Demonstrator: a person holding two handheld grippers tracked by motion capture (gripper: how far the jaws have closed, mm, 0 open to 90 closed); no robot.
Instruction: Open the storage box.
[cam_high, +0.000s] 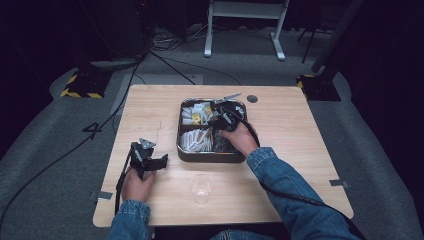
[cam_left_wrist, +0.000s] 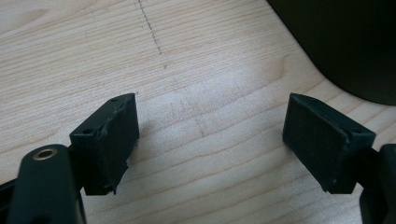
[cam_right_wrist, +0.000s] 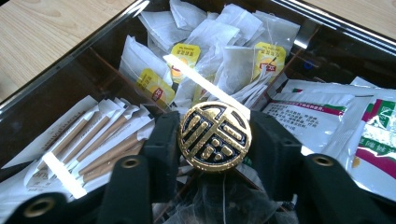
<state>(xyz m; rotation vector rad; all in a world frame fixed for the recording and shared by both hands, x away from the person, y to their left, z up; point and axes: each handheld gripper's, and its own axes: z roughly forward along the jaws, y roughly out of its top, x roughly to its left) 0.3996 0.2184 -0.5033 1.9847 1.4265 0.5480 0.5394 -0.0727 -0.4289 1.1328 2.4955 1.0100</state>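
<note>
Two black pads of the right claw (cam_right_wrist: 215, 149) sit clamped on a round gold-and-black knob (cam_right_wrist: 215, 136) at the middle of the dark metal divided tray (cam_high: 183, 151). At 8 o'clock from the tray, the left claw (cam_left_wrist: 212, 144) stands wide apart over bare wooden surface (cam_left_wrist: 201, 65), the tray's edge near.

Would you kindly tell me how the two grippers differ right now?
The left gripper rests low over bare table, jaws wide apart with nothing between them; the right gripper reaches into the box, jaws on either side of a round gold-and-black knob. Both have black jaws.
</note>
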